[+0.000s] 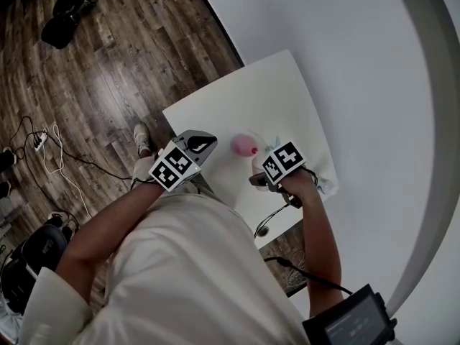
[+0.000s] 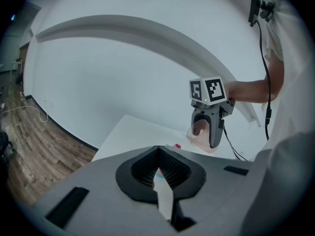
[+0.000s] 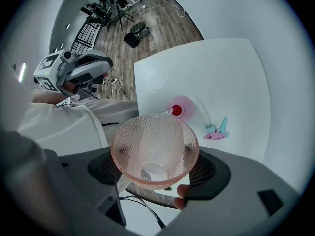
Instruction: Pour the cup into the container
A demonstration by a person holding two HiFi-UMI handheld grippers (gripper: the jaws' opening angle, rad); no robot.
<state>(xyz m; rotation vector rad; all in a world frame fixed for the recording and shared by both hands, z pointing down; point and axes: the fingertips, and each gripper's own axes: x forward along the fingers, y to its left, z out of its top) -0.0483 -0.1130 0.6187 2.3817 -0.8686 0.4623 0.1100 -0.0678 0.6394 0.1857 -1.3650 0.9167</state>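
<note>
**Cup pinched in right gripper, container just past its rim**

One pink dimpled glass cup [image 3: 155, 149] is clamped between the jaws of the right gripper [image 3: 157, 170]. It is held up off the white tabletop [image 1: 244, 99], with its mouth turned toward that gripper's camera. One pink round container [image 3: 181, 109] is seen flat on the tabletop, with something red inside it, just beyond the cup's far rim in the right gripper view. In the head view the container [image 1: 243, 145] is placed between the two grippers, nearer the right one.

The left gripper [image 2: 157, 170] is held off the tabletop's edge and apart from the cup. Its jaws are pressed together at the tips and nothing is caught between them.

One cup, one container and two grippers are counted. One small pink-and-teal object [image 3: 217, 130] is noted on the tabletop beside the container, apart from it. A cable [image 1: 269, 218] is seen hanging at the tabletop's near edge. White cords [image 1: 54, 153] and a dark object [image 1: 68, 13] are seen on the wooden floor [image 1: 122, 63]. The stretch between cup and container is not blocked by anything.
</note>
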